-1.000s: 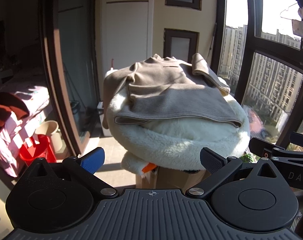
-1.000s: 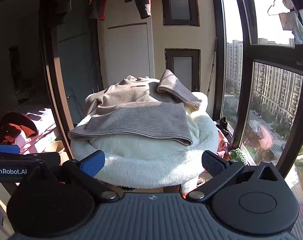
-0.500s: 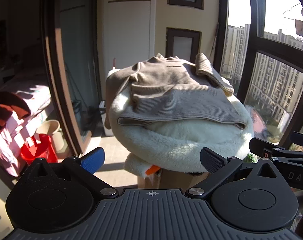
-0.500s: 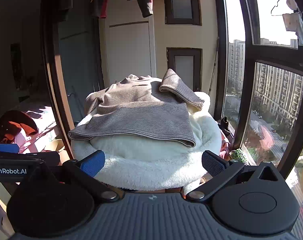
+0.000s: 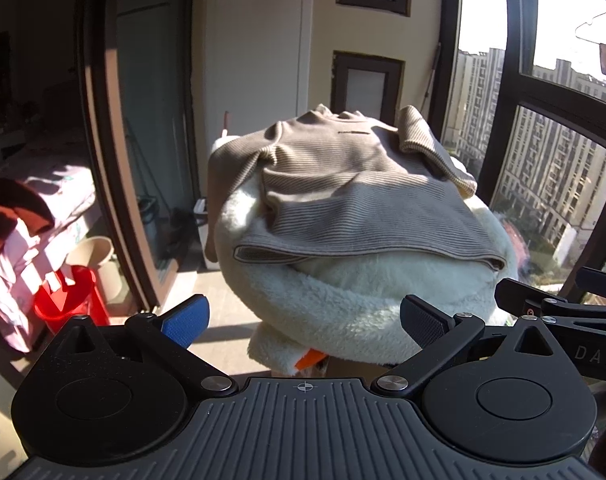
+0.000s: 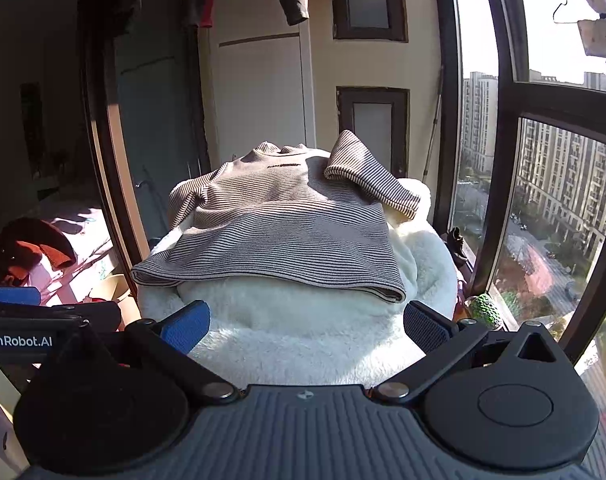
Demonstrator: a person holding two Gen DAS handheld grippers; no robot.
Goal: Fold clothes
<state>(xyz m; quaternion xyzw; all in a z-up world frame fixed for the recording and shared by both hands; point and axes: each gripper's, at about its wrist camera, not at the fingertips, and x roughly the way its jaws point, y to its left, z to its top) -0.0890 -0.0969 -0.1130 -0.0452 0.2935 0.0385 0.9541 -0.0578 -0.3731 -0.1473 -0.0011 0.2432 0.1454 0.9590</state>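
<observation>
While I held both tools level in front of the stand, the left gripper sat with its fingers spread wide and nothing between them. Its blue pad was at the left and the dark one at the right. The right gripper was spread just as wide and equally empty.

My target, the striped sweater, lay face up on a white fleece cushion ahead of and above both sets of fingertips. Neither tool touched it. From the left wrist view its hem ran across the frame just above the gap between the fingers, with a band of bare fleece separating the hem from the pads. From the right wrist view the sweater sat a little left of centre, its hem likewise clear of the pads and the fleece cushion bulging between them.

One sleeve was already folded inward across the chest on the right side, cuff pointing toward the collar. The other sleeve hung over the cushion's left edge. Sunlight fell across the upper half of the garment, and the lower half lay in shade.

At the far right of the left view I could see part of the other tool beside mine. A red bucket stood on the floor at lower left, well apart from the stand.
</observation>
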